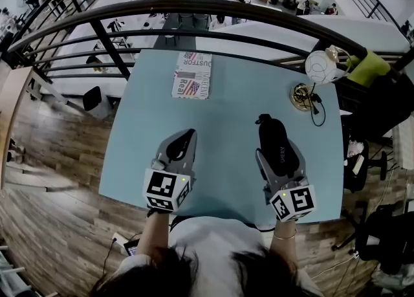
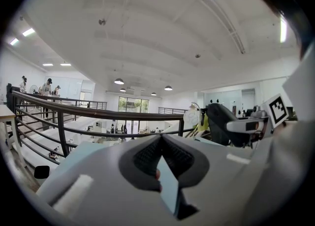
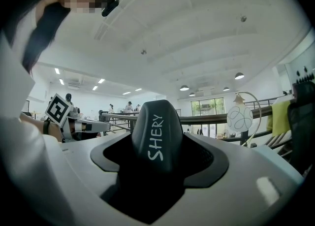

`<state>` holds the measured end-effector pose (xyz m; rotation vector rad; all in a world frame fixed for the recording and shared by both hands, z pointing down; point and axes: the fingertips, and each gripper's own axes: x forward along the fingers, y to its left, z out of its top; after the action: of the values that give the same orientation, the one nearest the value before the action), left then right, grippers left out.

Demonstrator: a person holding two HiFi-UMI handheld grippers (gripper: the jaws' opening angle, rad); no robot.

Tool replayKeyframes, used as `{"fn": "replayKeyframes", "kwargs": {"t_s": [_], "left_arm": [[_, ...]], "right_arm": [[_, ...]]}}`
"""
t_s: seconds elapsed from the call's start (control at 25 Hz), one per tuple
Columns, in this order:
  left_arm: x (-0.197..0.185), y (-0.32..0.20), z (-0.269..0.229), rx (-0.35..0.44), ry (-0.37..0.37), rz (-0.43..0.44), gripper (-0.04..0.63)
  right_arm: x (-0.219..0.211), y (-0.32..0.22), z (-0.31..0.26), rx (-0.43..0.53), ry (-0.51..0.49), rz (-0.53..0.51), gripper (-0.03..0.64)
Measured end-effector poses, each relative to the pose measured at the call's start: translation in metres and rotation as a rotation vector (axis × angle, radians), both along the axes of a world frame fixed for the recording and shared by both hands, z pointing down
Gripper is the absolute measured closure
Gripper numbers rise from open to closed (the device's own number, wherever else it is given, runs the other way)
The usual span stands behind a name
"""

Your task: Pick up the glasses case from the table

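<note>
The black glasses case (image 1: 277, 139) lies lengthwise between the jaws of my right gripper (image 1: 279, 160), which is shut on it over the right half of the light blue table (image 1: 226, 108). In the right gripper view the case (image 3: 156, 136) fills the gap between the jaws and shows white lettering. From the left gripper view the case (image 2: 224, 121) appears raised off the table top. My left gripper (image 1: 183, 142) hovers at the table's front left, shut and holding nothing. Its jaw tips meet in the left gripper view (image 2: 160, 139).
A flag-printed booklet (image 1: 192, 76) lies at the table's far middle. A lamp with a white globe (image 1: 321, 66) and brass base (image 1: 301, 95) stands at the far right, with a black cable (image 1: 319, 113). A black railing (image 1: 194, 10) runs behind the table.
</note>
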<state>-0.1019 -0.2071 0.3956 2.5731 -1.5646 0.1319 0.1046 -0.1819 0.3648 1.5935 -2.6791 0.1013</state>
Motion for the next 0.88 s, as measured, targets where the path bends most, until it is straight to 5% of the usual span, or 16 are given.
{"fn": "replayKeyframes", "kwargs": {"t_s": [0.88], "left_arm": [[-0.0035,-0.0009,-0.0004,0.000,0.005,-0.011,0.540]], "right_arm": [[0.0016,-0.0014,-0.0027,0.004,-0.020,0.012,0.288]]}}
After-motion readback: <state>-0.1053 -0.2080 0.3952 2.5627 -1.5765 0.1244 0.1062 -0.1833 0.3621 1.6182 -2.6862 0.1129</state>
